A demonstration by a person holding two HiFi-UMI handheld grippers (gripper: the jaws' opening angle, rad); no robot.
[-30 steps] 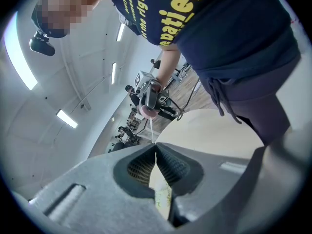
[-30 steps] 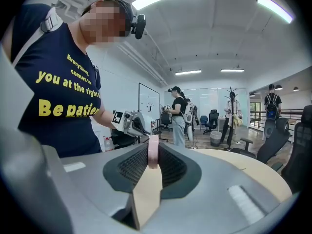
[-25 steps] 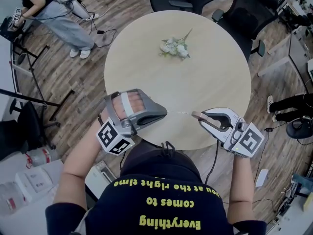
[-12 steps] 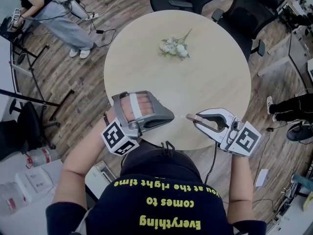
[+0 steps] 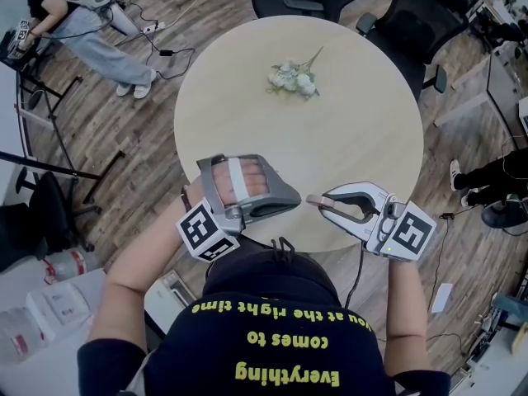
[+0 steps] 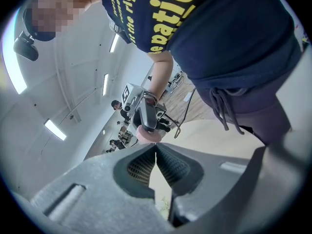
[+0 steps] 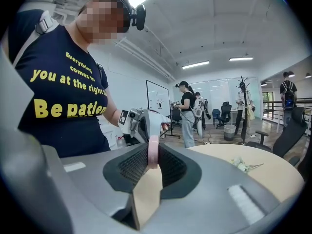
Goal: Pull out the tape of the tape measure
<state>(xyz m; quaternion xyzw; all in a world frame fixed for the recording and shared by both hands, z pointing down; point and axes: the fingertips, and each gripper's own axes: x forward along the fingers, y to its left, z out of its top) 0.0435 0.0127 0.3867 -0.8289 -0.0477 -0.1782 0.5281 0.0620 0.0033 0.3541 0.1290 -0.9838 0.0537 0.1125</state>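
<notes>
Gripping looks done: the pink tape measure [image 7: 153, 152] is pinched by the right gripper [image 7: 148, 168] fingers over the desk [image 5: 330, 122], with the left gripper [image 6: 155, 148] fingers closed tight just beside it. Tape gets drawn out sideways next.

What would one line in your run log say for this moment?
left gripper: shut | right gripper: shut on pink tape measure | white flower sprig: lying on round table

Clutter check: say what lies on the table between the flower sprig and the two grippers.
Nothing: the head view shows bare table between the flower sprig, the left gripper and the right gripper holding the pink tape measure.
</notes>
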